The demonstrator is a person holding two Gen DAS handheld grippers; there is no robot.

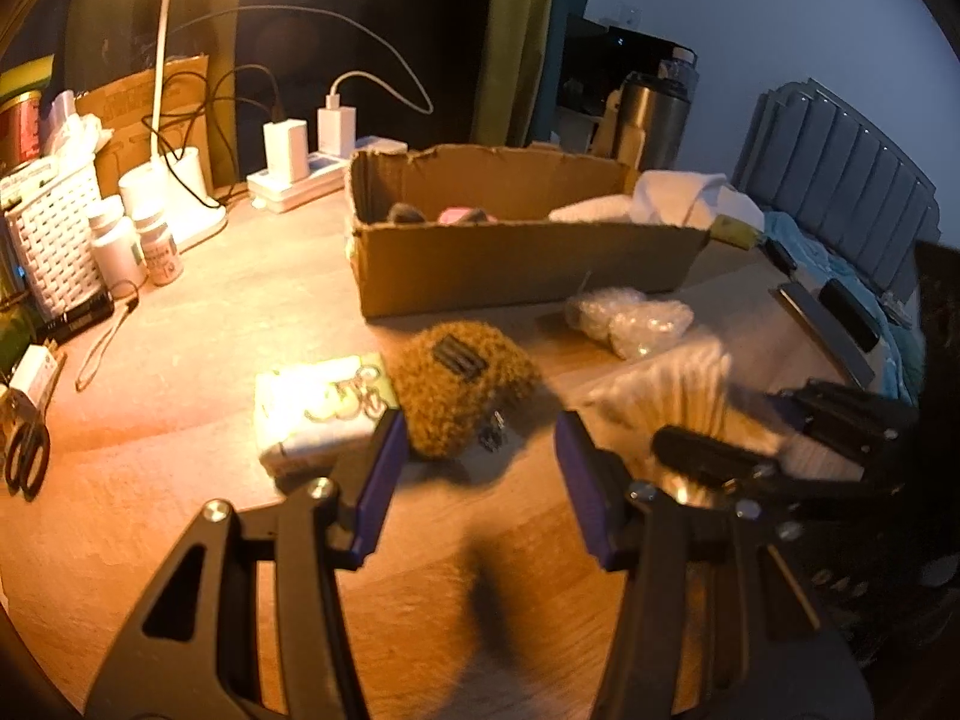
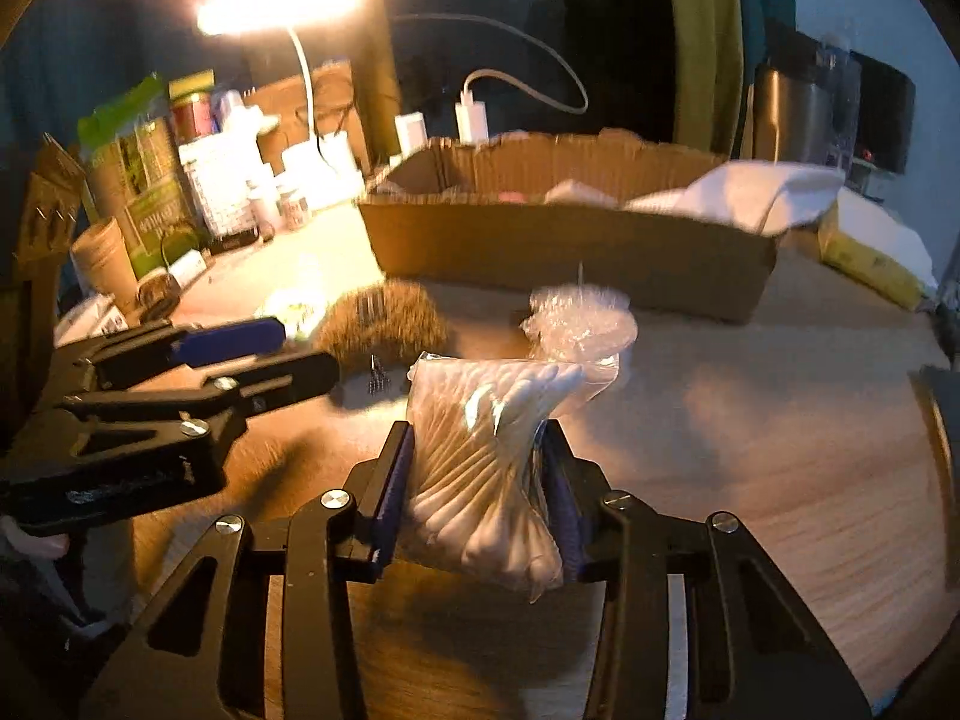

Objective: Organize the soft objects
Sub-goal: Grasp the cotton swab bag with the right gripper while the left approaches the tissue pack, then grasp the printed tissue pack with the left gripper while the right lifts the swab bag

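My right gripper (image 2: 480, 474) is shut on a clear bag of cotton swabs (image 2: 486, 462) and holds it above the wooden table; the bag shows blurred in the left wrist view (image 1: 678, 396). My left gripper (image 1: 477, 468) is open and empty, just in front of a brown fuzzy pouch (image 1: 465, 393) and a tissue pack (image 1: 318, 414). It shows at the left of the right wrist view (image 2: 288, 348). A cardboard box (image 1: 516, 264) behind holds white cloth (image 1: 660, 198) and small soft items. A crinkled clear plastic bag (image 1: 627, 318) lies in front of the box.
A lit desk lamp (image 1: 180, 192), a power strip with chargers (image 1: 300, 168), pill bottles (image 1: 138, 240), a white basket (image 1: 54, 234) and scissors (image 1: 27, 456) stand at the left. A steel tumbler (image 1: 654, 114) and a bed (image 1: 840, 192) are at the right.
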